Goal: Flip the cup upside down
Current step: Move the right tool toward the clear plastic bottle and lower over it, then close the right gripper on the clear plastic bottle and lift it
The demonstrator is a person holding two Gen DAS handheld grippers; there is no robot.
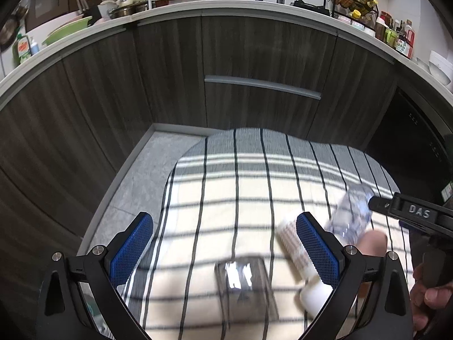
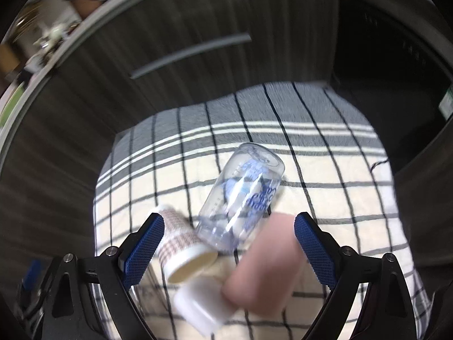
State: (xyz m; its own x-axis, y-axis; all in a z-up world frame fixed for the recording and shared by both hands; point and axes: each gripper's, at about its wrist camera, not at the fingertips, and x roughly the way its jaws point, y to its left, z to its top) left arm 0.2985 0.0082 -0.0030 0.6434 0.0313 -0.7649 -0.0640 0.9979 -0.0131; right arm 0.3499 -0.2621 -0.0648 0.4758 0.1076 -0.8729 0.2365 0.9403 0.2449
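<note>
Several cups lie on their sides on a checked cloth (image 2: pixel 325 170). A clear glass with blue print (image 2: pixel 243 195) lies ahead of my right gripper (image 2: pixel 229 223), which is open and empty. A patterned white cup (image 2: pixel 184 243), a pink cup (image 2: pixel 269 255) and a plain white cup (image 2: pixel 201 303) lie between its fingers. In the left wrist view a clear square glass (image 1: pixel 243 283) lies between the fingers of my open left gripper (image 1: pixel 225 226). The patterned cup (image 1: pixel 291 243) lies by its right finger. The right gripper (image 1: pixel 410 212) shows at the right edge.
The cloth (image 1: pixel 226 184) lies on a grey floor (image 1: pixel 141 175) in front of dark wood cabinets (image 1: pixel 254 56) with a drawer handle (image 1: pixel 263 86). A crowded kitchen counter (image 1: pixel 226 4) runs above. A dark appliance (image 1: pixel 410 141) stands at the right.
</note>
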